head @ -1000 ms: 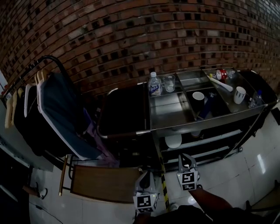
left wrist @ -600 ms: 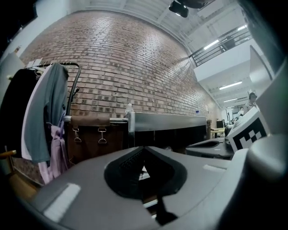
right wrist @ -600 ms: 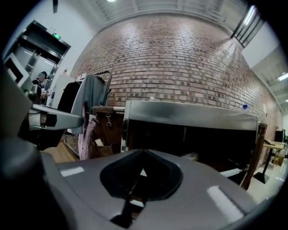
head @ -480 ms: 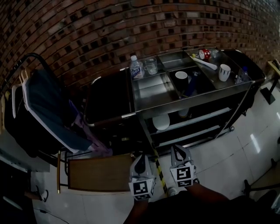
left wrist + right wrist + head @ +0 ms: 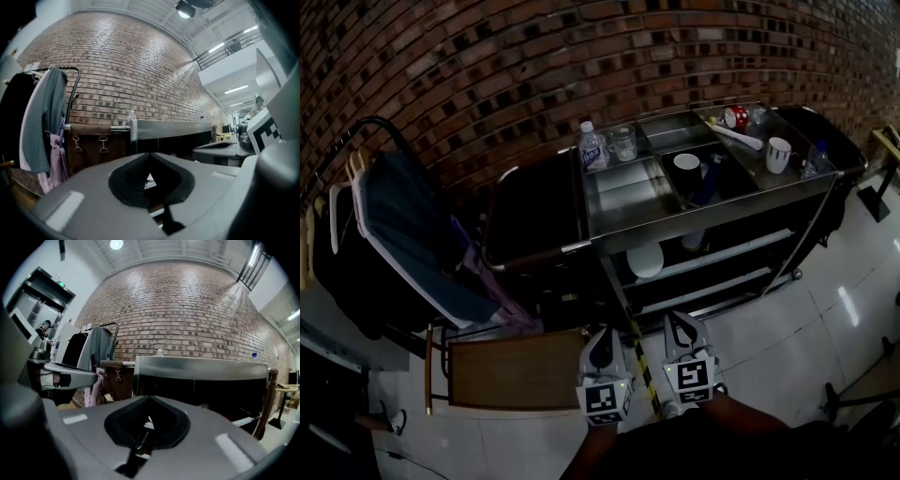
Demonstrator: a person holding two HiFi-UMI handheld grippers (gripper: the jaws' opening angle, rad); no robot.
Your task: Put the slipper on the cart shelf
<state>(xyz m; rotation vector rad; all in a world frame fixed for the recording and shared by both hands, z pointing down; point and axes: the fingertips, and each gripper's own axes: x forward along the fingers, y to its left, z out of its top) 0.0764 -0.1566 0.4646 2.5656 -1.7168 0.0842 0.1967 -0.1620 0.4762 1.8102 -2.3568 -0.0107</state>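
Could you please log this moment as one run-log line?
left gripper: shut, empty | right gripper: shut, empty | place: both held low in front of cart

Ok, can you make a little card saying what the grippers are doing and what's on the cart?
cart: steel, against the brick wall
cart top: water bottle, glass, white mug, red can
left gripper: shut, empty, low in front of the cart
right gripper: shut, empty, beside the left one
slipper: not seen in any view
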